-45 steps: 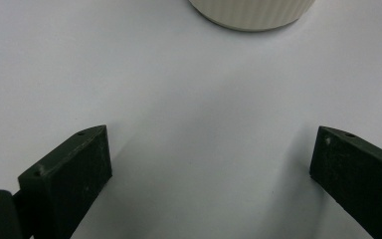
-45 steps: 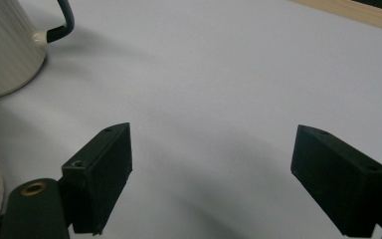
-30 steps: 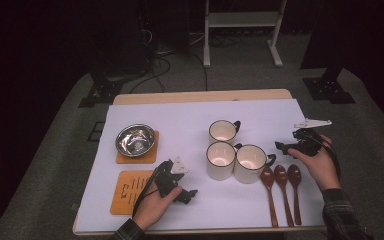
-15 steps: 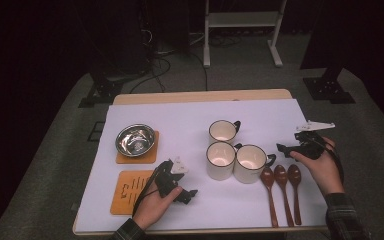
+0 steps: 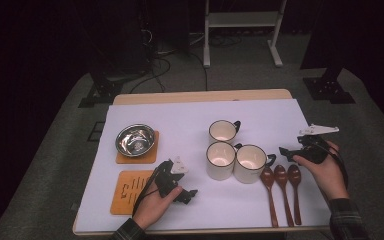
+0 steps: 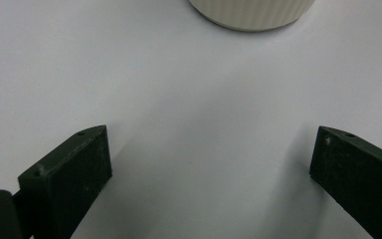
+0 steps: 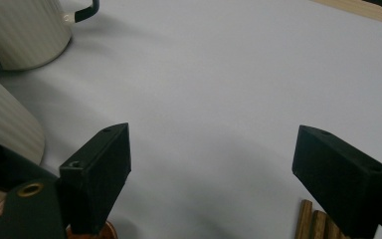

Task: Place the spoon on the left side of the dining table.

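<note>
Right gripper has shifted over the last second: it drew slightly back toward 4 o'clock on the desk, then settled, now hovering just beyond the bowls of the three dark brown wooden spoons. Left gripper and its hand have not moved; every object sits where it did.

Current layout, high view:
- spoons lie side by side at 5 o'clock on the white sheet, handles toward the person, bowls toward the cups.
- three cream enamel cups with dark rims and handles cluster at centre, touching or nearly so; the right-hand cup is just beside the leftmost spoon bowl.
- round steel bowl on an orange wooden coaster at 9 o'clock; a second, bare orange coaster at 8 o'clock.

Right gripper view: jaws spread wide, nothing between them; spoon handle ends near the bottom edge. Left gripper view: jaws spread, empty, resting low over the sheet, a ribbed cup base ahead.

Judgement: the small repositioning reads as lining up on a spoon; no grasp yet, work barely begun.
</note>
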